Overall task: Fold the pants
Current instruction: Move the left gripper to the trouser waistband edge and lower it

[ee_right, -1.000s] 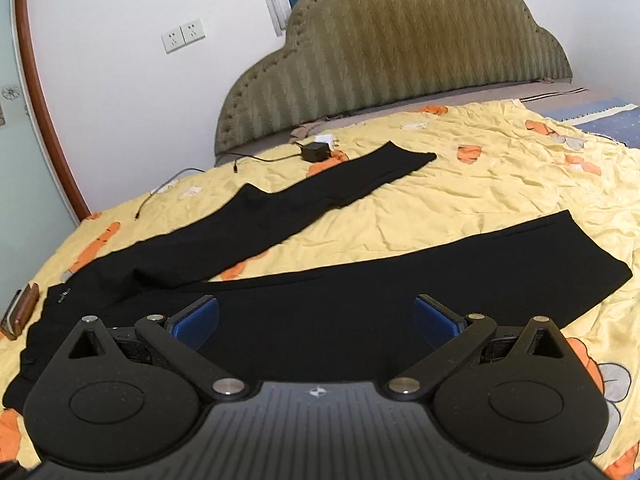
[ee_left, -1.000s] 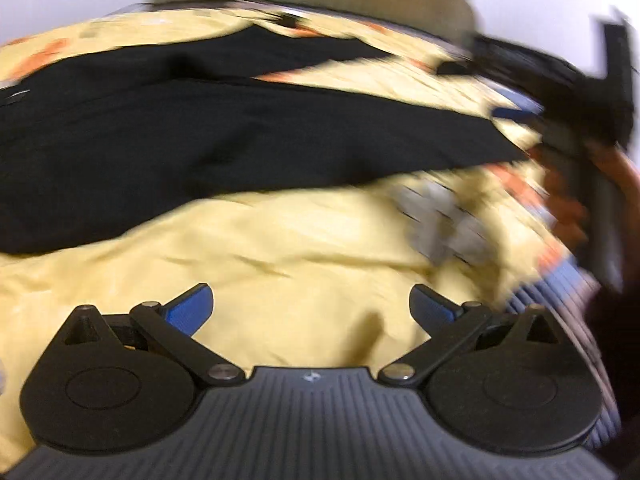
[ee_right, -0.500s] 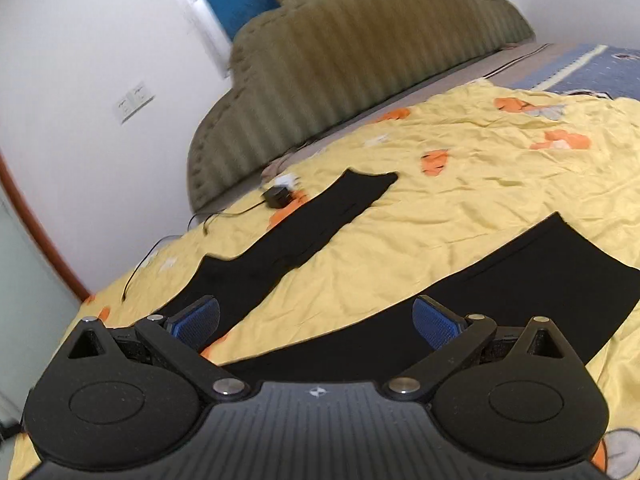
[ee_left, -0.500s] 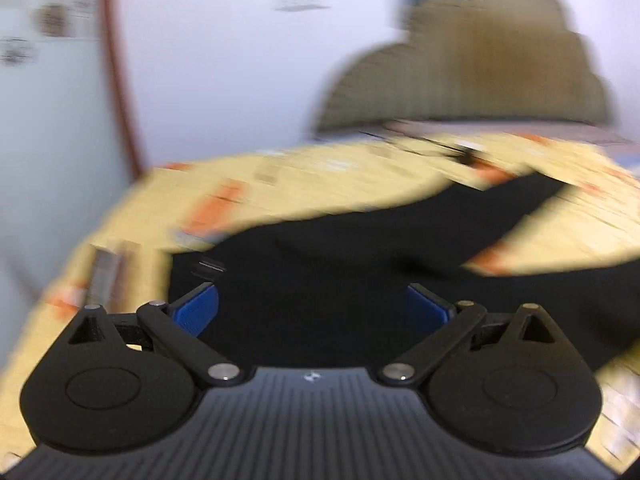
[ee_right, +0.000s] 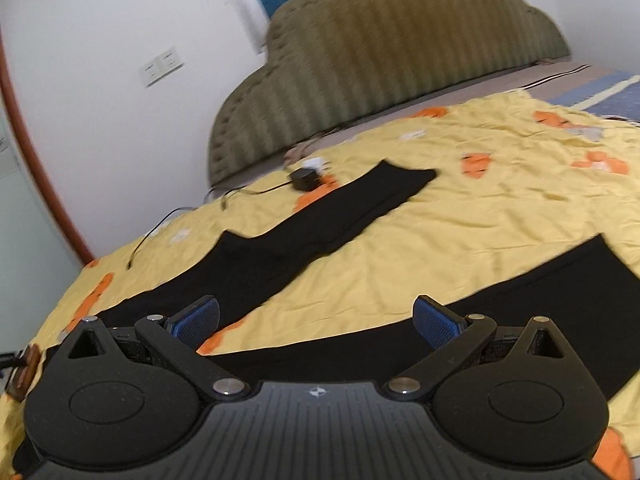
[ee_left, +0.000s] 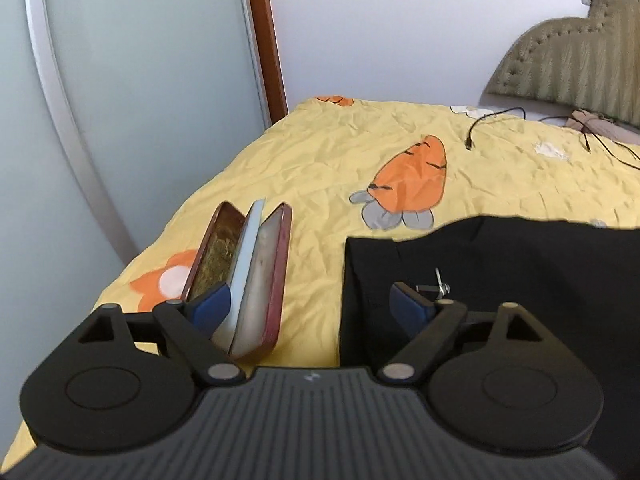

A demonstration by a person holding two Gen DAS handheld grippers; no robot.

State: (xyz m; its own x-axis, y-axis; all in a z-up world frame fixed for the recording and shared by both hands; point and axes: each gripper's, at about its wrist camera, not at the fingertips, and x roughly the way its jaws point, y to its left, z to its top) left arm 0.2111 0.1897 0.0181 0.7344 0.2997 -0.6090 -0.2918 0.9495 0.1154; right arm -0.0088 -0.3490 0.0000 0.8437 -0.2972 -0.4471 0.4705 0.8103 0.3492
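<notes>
Black pants (ee_right: pixel 320 236) lie spread flat on the yellow bedspread (ee_right: pixel 500 216), the two legs splayed apart toward the headboard and the right. In the left wrist view the waistband end (ee_left: pixel 500 264) with a metal clasp (ee_left: pixel 439 286) lies just ahead. My left gripper (ee_left: pixel 310 306) is open and empty, low over the waistband's left corner. My right gripper (ee_right: pixel 316 320) is open and empty, above the near leg where the legs part.
An open red case (ee_left: pixel 256 276) lies on the bedspread left of the waistband, close to my left finger. A black charger (ee_right: pixel 305 178) and cables (ee_left: pixel 492 120) lie near the padded headboard (ee_right: pixel 400 64). The bed's left edge (ee_left: pixel 192 200) drops off beside a glass door (ee_left: pixel 120 80).
My left gripper has swung left from the pant legs to the waistband end by the red case. My right gripper has shifted and tilted a little over the legs. Both stay open.
</notes>
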